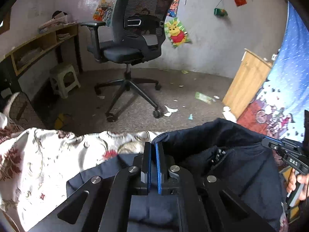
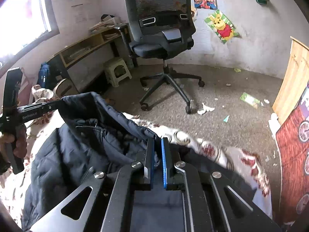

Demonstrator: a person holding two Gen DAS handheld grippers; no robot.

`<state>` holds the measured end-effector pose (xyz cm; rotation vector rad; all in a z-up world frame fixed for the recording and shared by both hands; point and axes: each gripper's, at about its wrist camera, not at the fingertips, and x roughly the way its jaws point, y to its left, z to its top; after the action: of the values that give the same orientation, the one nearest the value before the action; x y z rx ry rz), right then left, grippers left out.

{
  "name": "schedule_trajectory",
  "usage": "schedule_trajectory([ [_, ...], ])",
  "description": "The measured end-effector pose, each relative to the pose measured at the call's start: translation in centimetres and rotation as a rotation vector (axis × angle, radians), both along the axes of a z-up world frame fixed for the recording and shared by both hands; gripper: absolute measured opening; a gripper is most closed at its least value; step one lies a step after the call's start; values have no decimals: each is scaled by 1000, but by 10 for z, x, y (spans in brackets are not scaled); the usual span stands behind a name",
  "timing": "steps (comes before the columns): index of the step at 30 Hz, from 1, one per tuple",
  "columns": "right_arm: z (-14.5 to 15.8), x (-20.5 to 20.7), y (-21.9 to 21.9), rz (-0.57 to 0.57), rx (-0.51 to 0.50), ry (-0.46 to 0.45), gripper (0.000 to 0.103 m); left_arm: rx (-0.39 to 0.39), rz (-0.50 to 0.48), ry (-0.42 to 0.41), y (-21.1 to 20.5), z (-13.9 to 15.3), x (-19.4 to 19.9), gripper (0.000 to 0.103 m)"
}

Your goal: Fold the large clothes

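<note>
Ahead of both grippers, beyond the edge of the floral bedspread (image 1: 38, 154), lies a stretch of open carpet (image 2: 222, 104) strewn only with flat paper scraps. The office chair (image 1: 133, 44) stands in the middle of it, its wheeled base spreading toward the bed. To the left a desk (image 2: 87, 48) and a plastic stool (image 2: 116, 70) line the wall; to the right a wooden panel (image 1: 245, 83) closes that side.

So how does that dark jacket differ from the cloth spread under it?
The jacket is plain dark navy; the bedspread is pale with red flowers. The jacket looks padded and bunched, with one edge raised, while the bedspread lies thin and mostly flat. Both are large fabric pieces lying on the same bed.
</note>
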<state>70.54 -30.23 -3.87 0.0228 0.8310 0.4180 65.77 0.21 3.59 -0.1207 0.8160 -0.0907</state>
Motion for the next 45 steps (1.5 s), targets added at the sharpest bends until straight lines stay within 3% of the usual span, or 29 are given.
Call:
schedule_trajectory([
  [3,0,-16,4,23,-43,9,6,3,-29,14,3,-5,-19,4],
  [7,-14,-30,5,46,-83,54,5,67,-93,72,-3,-25,-38,4],
  [12,-50,-39,8,51,-135,130,5,129,-136,148,-13,-58,-50,4],
  [15,-66,-43,7,35,-114,142,5,142,-131,199,-20,-78,-51,3],
  [19,-51,-51,-9,12,1,119,7,150,-132,196,-25,-88,-55,3],
  [23,-17,-63,-23,20,76,18,7,126,-133,179,-21,-85,-57,3],
  [27,3,-39,-12,8,107,-25,7,144,-151,166,-22,-84,-59,3],
  [30,-5,-5,16,38,85,48,7,153,-151,158,-23,-82,-61,3],
  [32,-29,14,37,74,21,162,7,179,-152,143,-26,-79,-63,4],
  [35,-62,11,47,100,-46,216,7,123,-140,111,-21,-63,-71,7],
  [41,-76,-5,32,128,-8,231,7,20,-163,-72,-18,-21,-87,7],
  [43,-75,-7,33,136,-29,235,7,-38,-175,-72,-24,-16,-74,7],
  [45,-74,-7,36,146,-57,246,7,-76,-209,-15,-33,-23,-57,7],
])
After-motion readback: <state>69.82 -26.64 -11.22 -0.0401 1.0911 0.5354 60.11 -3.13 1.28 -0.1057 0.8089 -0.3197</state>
